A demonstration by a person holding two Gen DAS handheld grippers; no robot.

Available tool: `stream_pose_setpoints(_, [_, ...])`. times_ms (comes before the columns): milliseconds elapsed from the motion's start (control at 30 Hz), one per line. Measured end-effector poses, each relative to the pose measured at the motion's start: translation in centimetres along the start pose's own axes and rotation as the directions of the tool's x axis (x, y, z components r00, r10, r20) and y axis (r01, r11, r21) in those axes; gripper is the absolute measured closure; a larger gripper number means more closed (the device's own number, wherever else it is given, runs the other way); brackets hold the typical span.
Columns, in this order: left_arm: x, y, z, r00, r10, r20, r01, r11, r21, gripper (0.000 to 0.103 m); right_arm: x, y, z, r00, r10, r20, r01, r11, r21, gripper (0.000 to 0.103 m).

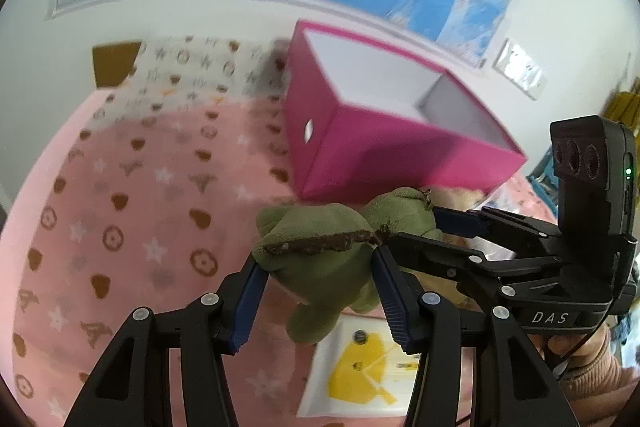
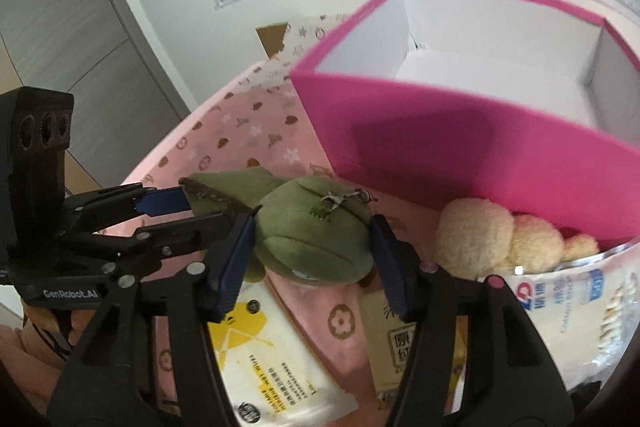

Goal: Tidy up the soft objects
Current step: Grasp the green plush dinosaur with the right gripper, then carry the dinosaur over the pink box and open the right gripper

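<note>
The green plush toy (image 1: 320, 251) hangs just above the pink blanket (image 1: 120, 187), in front of the open pink box (image 1: 400, 147). The left gripper (image 1: 320, 291) has its jaws pressed into the toy's body, and the right gripper (image 2: 316, 251) has its own closed on the head end, so both hold it. This looks like the lifting step. Next, I'd guess, the pair must carry it over the box rim together and let go. A cream plush toy (image 2: 480, 235) waits by the box.
</note>
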State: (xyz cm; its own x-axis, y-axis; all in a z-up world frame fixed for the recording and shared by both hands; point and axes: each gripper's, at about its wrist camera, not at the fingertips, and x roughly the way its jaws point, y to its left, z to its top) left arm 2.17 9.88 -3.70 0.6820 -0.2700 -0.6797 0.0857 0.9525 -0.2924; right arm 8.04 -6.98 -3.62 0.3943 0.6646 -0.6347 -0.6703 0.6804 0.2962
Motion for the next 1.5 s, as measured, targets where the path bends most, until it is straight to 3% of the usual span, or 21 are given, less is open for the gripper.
stream_pose_setpoints(367, [-4.5,-4.5,4.6,0.985,-0.041,0.165,0.020,0.992,0.123,0.049,-7.4,0.8,2.8,0.987,-0.037,0.157,0.047,0.997,-0.065,0.043])
stream_pose_setpoints(700, [-2.1,-6.2,10.6,0.978,-0.072,0.193,0.043,0.988,0.149,0.049,-8.1,-2.4,7.7,0.969,-0.090,0.230,0.102,0.994,-0.038,0.043])
stream_pose_setpoints(933, [1.9,-6.2,12.6,0.990,-0.031,0.135,0.010,0.989,0.150,0.049,-5.7,-4.9,8.7,0.976,-0.109,0.189,0.110,0.994,0.006,0.043])
stream_pose_setpoints(1167, [5.4,-5.7,12.4,0.998,0.006,0.064,-0.016,0.988,0.150,0.049,-2.8,-7.4,8.1,0.987,-0.111,0.119,0.105,0.993,0.051,0.043])
stream_pose_setpoints(1500, [7.6,-5.0,12.0,0.994,0.105,0.032,-0.109,0.985,0.137,0.045,-0.1,-9.3,7.7,0.997,-0.056,0.044,0.050,0.992,0.116,0.044])
